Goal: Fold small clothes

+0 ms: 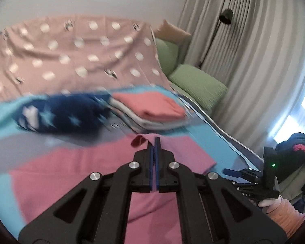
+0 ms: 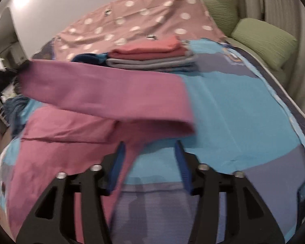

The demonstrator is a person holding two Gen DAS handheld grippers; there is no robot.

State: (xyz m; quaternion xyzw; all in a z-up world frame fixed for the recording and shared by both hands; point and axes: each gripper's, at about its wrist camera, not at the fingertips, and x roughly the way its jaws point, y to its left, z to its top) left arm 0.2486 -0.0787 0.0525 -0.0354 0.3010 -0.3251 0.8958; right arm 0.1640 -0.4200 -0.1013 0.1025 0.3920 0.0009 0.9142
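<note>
Pink garment (image 2: 103, 93) lies on the bed (image 2: 233, 105), one fold lifted; left hand-held gripper (image 1: 155, 142) pinches its edge at 12 o'clock. Right hand-held gripper (image 2: 150, 148) gapes wide, holding nothing.

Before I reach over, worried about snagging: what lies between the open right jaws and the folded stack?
The lifted pink garment over blue bedspread; right wrist view.

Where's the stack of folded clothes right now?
The stack of folded clothes lies at the far middle of the bed in both views, beside the dark blue star-print garment and in front of the pink dotted sheet.
</note>
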